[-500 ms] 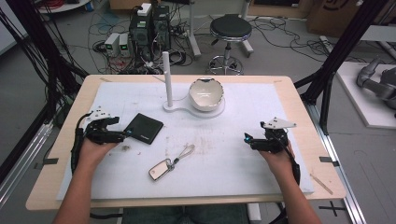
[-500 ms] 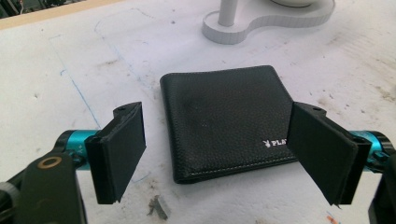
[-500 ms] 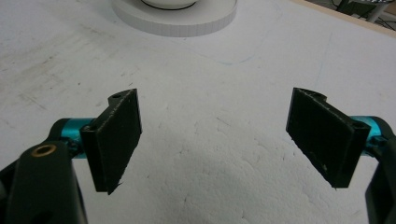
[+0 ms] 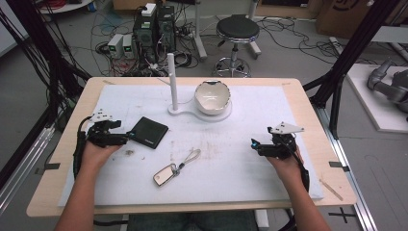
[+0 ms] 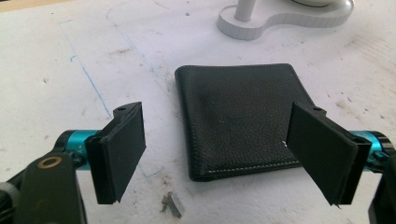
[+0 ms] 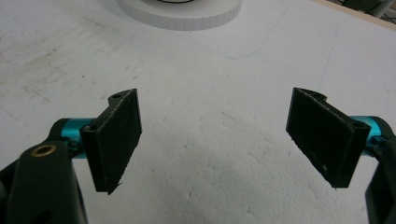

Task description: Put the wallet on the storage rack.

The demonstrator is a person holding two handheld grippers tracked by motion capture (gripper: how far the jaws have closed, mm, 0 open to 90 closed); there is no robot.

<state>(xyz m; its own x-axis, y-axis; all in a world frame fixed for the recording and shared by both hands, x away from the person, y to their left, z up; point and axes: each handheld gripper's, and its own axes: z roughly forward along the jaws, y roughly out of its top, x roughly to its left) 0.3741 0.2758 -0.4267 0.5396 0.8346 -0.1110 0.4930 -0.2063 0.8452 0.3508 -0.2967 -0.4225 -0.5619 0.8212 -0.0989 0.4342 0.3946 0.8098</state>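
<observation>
Nearest the person, a key fob (image 4: 165,174) with a cord loop lies on the white mat (image 4: 250,168). The left gripper (image 4: 126,137) rests with jaws spread wide, the black wallet (image 5: 238,116) just ahead of them. The right gripper (image 4: 254,143) is released too, over bare mat. Farther back stands a white stand (image 4: 172,84) beside what looks like a bowl (image 4: 212,96).
</observation>
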